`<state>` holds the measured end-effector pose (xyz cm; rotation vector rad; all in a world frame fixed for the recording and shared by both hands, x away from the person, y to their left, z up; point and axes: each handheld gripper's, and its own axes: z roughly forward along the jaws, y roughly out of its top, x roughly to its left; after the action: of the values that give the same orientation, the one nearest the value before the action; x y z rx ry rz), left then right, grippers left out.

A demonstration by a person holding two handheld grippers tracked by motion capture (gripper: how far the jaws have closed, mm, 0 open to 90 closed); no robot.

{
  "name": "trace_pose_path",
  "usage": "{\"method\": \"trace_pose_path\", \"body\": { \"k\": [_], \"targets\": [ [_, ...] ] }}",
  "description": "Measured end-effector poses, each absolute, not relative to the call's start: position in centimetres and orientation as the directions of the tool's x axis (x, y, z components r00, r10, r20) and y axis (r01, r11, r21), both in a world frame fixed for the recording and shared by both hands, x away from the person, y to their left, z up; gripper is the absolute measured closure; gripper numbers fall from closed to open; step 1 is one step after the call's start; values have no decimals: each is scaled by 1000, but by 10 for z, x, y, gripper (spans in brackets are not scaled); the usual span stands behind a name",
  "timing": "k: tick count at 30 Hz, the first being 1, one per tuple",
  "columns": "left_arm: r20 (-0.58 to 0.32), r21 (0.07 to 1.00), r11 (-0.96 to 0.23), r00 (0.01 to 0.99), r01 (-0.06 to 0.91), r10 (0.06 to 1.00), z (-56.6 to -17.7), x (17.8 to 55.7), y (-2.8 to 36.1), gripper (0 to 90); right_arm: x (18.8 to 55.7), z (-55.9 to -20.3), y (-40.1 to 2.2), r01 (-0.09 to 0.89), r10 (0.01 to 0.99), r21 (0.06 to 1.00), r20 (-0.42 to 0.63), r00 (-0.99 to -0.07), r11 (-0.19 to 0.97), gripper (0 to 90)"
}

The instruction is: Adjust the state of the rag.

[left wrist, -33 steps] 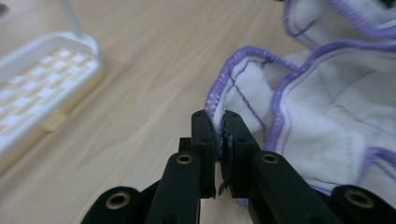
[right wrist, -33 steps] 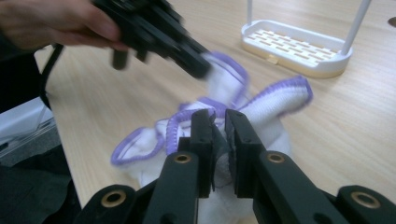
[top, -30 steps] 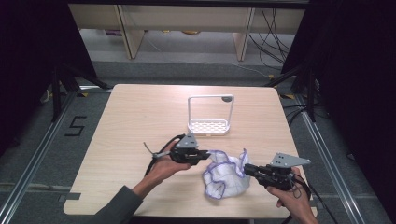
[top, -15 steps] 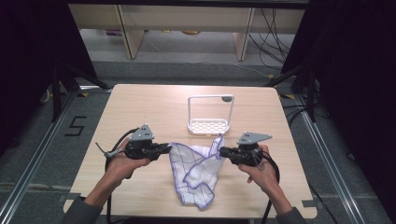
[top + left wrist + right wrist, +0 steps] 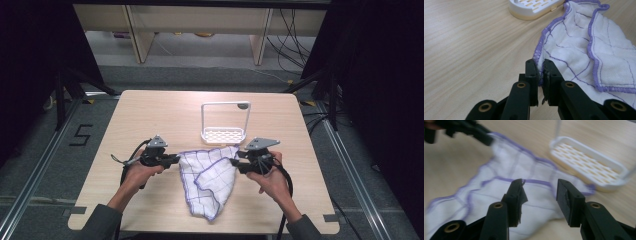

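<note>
A white cloth with purple grid lines and hem [image 5: 210,177] lies spread on the wooden table [image 5: 150,115], its long point toward the front edge. My left gripper [image 5: 173,159] is shut on the cloth's left corner; in the left gripper view the jaws [image 5: 539,72] pinch the purple hem of the cloth [image 5: 584,47]. My right gripper [image 5: 236,163] is at the cloth's right corner. Its jaws have just been opening and stand apart [image 5: 540,192] over the cloth [image 5: 499,187], with neither pad pressing on it.
A white rack with a perforated base and a tall wire frame [image 5: 223,134] stands just behind the cloth, close to both grippers [image 5: 534,7] [image 5: 589,167]. Bare table lies to the left, right and back. The front edge is near the person's forearms.
Both hands moved left and apart, pulling the bunched cloth out flat across the table. The right gripper's jaws have opened and released the cloth's right corner. The left stays shut on its corner.
</note>
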<state>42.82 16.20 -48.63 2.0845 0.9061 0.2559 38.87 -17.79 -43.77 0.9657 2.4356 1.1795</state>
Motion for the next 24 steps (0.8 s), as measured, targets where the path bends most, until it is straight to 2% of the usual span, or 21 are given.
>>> {"method": "trace_pose_path", "body": {
  "k": [1, 4, 14, 15, 16, 17, 18, 22, 24],
  "targets": [
    [-134, 764, -390, 718, 514, 684, -488, 428, 160, 829, 375, -436, -162, 436, 630, 771, 58, -774, 465, 551],
    [-125, 756, -410, 726, 511, 676, -488, 428, 161, 824, 364, -440, -137, 407, 572, 756, 53, -819, 513, 539],
    [-133, 752, -407, 724, 518, 677, -491, 429, 161, 821, 355, -476, -85, 356, 478, 656, -8, -878, 666, 545],
    [-144, 761, -389, 719, 520, 680, -492, 429, 159, 821, 357, -481, -83, 331, 462, 645, -39, -886, 689, 571],
    [-125, 747, -422, 731, 514, 671, -492, 430, 161, 821, 357, -485, -81, 359, 482, 610, -45, -875, 707, 653],
    [-125, 745, -423, 731, 515, 670, -492, 430, 161, 821, 360, -489, -81, 326, 463, 607, -80, -883, 725, 727],
    [-122, 749, -419, 728, 513, 674, -492, 430, 161, 823, 360, -488, -84, 353, 483, 603, -61, -874, 715, 828],
    [-122, 747, -423, 731, 513, 671, -492, 430, 164, 826, 360, -469, -104, 277, 459, 665, -111, -882, 693, 854],
    [-125, 758, -394, 709, 519, 694, -491, 429, 165, 828, 358, -459, -115, 294, 479, 693, -85, -873, 659, 855]
  ]
}}
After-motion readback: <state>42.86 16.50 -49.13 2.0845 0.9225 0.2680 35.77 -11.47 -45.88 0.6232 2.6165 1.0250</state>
